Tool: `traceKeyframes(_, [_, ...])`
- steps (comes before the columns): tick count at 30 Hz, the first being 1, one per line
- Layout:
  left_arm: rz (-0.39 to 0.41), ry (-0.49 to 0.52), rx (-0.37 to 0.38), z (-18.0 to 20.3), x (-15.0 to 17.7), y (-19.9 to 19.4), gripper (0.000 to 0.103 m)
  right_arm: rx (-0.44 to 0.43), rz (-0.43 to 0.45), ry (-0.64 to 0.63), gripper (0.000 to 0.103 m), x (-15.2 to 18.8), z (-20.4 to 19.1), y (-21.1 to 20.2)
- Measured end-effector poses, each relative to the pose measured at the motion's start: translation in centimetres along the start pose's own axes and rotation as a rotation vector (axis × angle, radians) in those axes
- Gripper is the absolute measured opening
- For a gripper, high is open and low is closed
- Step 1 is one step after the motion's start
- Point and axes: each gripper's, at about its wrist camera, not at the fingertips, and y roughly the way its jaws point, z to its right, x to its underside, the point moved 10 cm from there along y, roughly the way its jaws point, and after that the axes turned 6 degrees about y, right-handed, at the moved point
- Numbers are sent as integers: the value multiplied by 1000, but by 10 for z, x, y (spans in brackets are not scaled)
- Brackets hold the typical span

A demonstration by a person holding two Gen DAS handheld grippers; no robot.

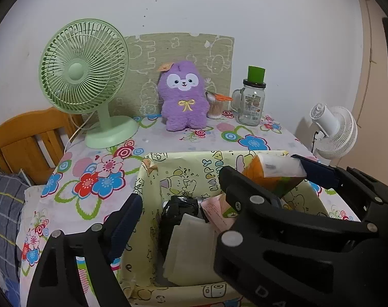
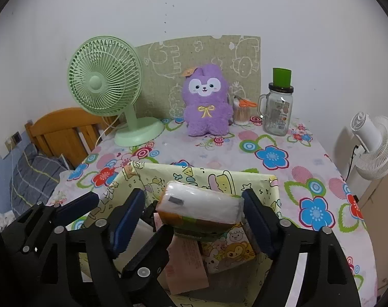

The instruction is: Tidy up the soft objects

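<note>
Right gripper (image 2: 194, 204) has its jaws spread wide with the tissue pack (image 2: 199, 208) between the pads. Right pad touches the pack's end; the left pad looks just clear of it, and part of the left tool sits under the pack's left edge, so I can't tell whether it's a firm clamp or a loose cradle. The wide opening fits the pack being held lengthwise: soft film wrap, so an end-to-end hold squashes it less than a pinch across the middle.

The pack hangs over the open storage box (image 2: 270, 186), above the near-right part of the cavity. Judgement: this is the drop-in step, pack positioned so it lands flat on what's already inside.

Left gripper (image 1: 219, 194) is open and holds nothing. One finger is outside the box's left wall; the other reaches over the interior, close under the pack. It probably sits there to steady the box or guide the pack, but I can't confirm contact with the wall.

Box contents: black bag bundle (image 1: 178, 212), pale folded sheets (image 1: 191, 245), pink packet (image 2: 186, 263), cartoon-print pack (image 2: 229, 250). Space remains on the right side.

Further out on the floral tablecloth (image 2: 309, 179): purple plush (image 2: 206, 102) upright against the back board, not boxed yet, likely next soft item. Green fan (image 2: 104, 84), cotton swab tub (image 2: 241, 115) and glass jar mug (image 2: 278, 110) are hard goods, leave them.

Risk: the pack slips if the left pad isn't bearing.
</note>
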Motion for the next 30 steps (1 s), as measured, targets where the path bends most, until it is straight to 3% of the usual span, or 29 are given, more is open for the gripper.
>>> traceKeyframes(7, [10,8,1,4,1,-8,89,15,17,10,93,1,2,-11])
traceKeyframes(30, [70,39,2,31,5,-62,92,19,72,22,94,10,9,-75])
